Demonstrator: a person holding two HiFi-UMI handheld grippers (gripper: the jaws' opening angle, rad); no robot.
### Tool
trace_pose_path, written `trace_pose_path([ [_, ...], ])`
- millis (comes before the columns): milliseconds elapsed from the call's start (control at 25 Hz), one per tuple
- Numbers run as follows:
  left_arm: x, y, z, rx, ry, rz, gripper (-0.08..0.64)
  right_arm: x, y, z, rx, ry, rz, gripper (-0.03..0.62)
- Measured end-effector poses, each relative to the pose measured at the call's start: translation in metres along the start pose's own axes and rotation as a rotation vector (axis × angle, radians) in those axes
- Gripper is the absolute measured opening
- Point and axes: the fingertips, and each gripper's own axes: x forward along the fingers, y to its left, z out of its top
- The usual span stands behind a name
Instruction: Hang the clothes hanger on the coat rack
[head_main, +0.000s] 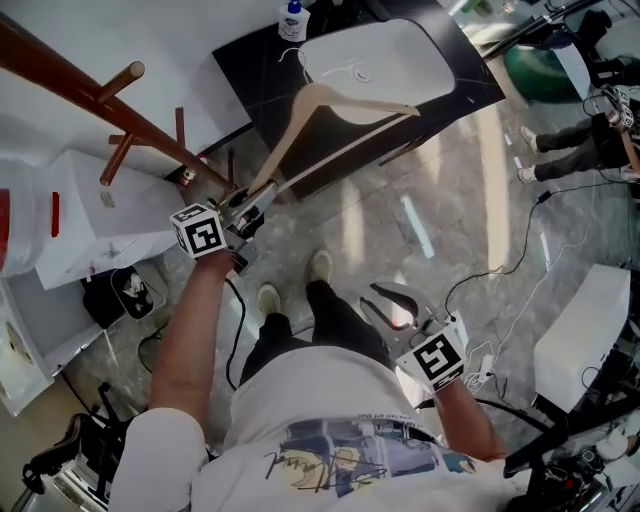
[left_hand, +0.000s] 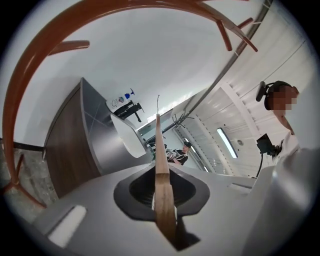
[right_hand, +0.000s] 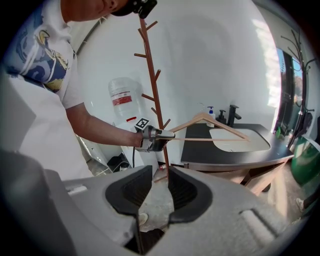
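Note:
A pale wooden clothes hanger (head_main: 345, 110) is held up level, its far end over the sink. My left gripper (head_main: 252, 205) is shut on one end of it, right beside the red-brown coat rack (head_main: 110, 110). In the left gripper view the hanger (left_hand: 159, 150) runs edge-on out of the shut left gripper (left_hand: 162, 192), under the rack's pegs (left_hand: 60, 40). In the right gripper view the hanger (right_hand: 210, 125), the left gripper (right_hand: 156, 139) and the rack's trunk (right_hand: 155, 95) all show. My right gripper (head_main: 385, 300) hangs low over the floor, open (right_hand: 156, 187) and holding nothing.
A white basin (head_main: 380, 60) sits in a dark counter (head_main: 260, 70) with a soap bottle (head_main: 293, 20). A white cabinet (head_main: 90, 220) and a water bottle (right_hand: 122, 97) stand by the rack. Cables (head_main: 520, 270) cross the floor; another person's legs (head_main: 570, 150) are at right.

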Motion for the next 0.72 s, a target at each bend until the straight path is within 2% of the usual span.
trace_pose_path([
  [280, -0.032, -0.07, 0.031, 0.135, -0.022, -0.044, 0.031, 0.008, 0.018, 0.015, -0.051, -0.043, 0.016, 0.101],
  [440, -0.058, -0.111, 0.05, 0.22, 0.009, -0.036, 0.031, 0.015, 0.029, 0.024, -0.069, -0.068, 0.027, 0.101],
  [720, -0.107, -0.187, 0.079, 0.319, 0.012, -0.091, 0.031, 0.025, 0.055, 0.038, -0.111, -0.104, 0.026, 0.101],
])
